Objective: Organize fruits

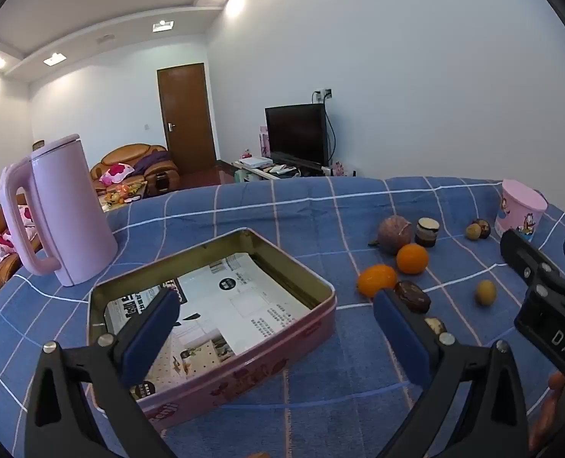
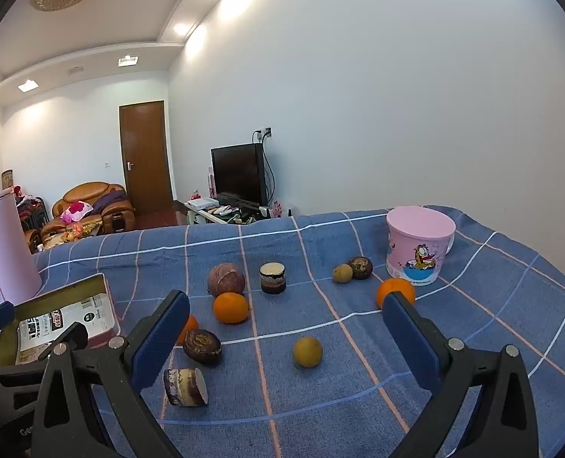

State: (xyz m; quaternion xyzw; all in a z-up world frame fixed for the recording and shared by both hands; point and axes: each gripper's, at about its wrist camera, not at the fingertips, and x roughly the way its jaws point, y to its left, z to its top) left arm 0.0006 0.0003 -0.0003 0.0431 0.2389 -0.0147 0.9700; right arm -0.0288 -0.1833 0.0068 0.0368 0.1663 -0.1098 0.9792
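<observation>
The fruits lie loose on the blue checked cloth (image 2: 473,305), to the right of the pink tin box (image 1: 244,362). The box has only paper inside. The right gripper (image 2: 286,343) is wide open and holds nothing. The small yellow-green fruit (image 2: 307,351) sits right in front of it, between its two fingers but a bit farther on. The left gripper (image 1: 276,328) is wide open too, with nothing in it, and hangs over the box. So the right hand is nearer the fruit.
</observation>
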